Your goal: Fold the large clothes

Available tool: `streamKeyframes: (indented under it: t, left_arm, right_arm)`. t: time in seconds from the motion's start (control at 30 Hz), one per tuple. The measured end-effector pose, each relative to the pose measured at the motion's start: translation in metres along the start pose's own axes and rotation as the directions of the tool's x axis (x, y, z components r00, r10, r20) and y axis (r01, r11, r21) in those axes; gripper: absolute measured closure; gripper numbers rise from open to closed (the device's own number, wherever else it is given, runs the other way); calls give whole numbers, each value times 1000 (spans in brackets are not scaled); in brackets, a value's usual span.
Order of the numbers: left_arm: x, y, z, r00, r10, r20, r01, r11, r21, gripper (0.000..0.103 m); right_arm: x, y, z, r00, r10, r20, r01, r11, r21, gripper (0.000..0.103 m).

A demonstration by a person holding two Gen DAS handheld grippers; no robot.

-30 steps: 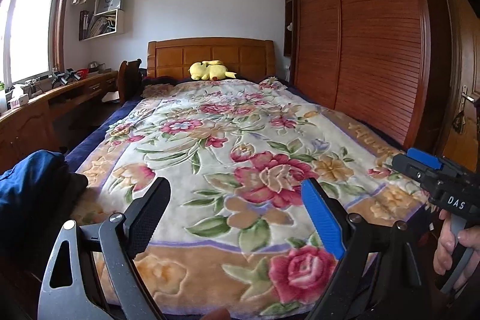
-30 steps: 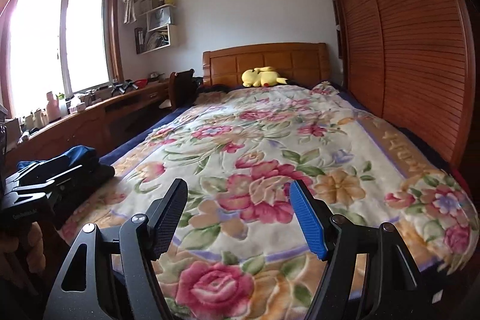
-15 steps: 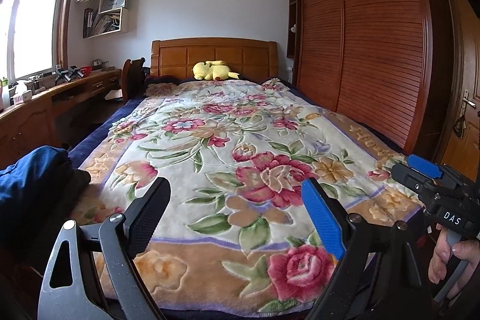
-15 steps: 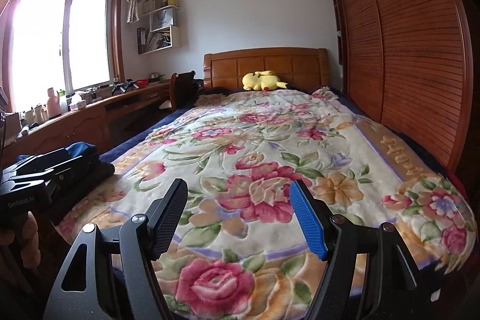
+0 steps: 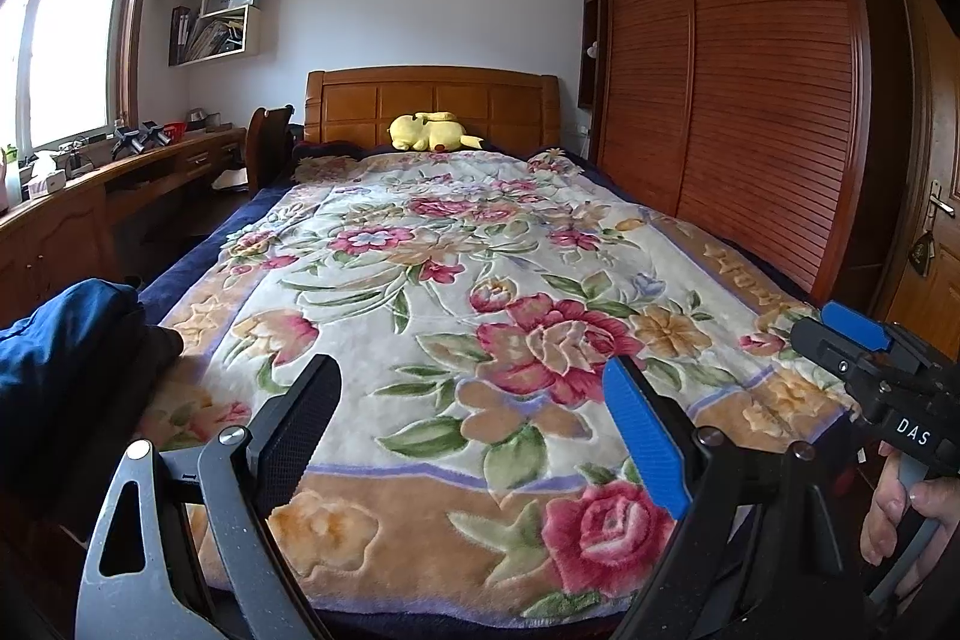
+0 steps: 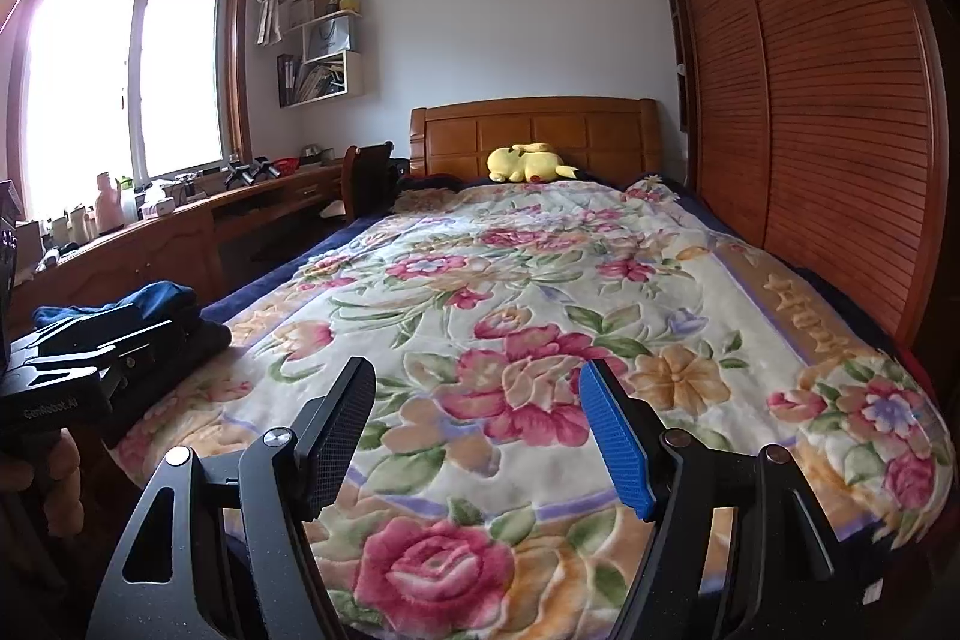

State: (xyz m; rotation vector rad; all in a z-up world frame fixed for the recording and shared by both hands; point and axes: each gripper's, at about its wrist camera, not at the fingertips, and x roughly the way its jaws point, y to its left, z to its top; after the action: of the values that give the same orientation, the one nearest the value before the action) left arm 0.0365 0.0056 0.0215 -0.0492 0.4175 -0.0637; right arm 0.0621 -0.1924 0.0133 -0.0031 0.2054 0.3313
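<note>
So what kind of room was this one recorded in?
A home bedroom: a bed with a wooden headboard and a floral blanket, a louvred wardrobe alongside, and a yellow plush toy by the headboard.

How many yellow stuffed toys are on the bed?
1. The yellow stuffed toy lies at the far end of the bed, right against the wooden headboard. Others could be hidden under the flowery blanket, but none show.
</note>
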Motion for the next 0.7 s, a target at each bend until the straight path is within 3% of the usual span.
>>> streamKeyframes:
  t: [0.7]
  left_arm:
    - [-3,-2,0,1000,8,14,-8,1000,7,13]
  right_arm:
    - [-4,-6,3,1000,4,-8,-4,1000,-8,31]
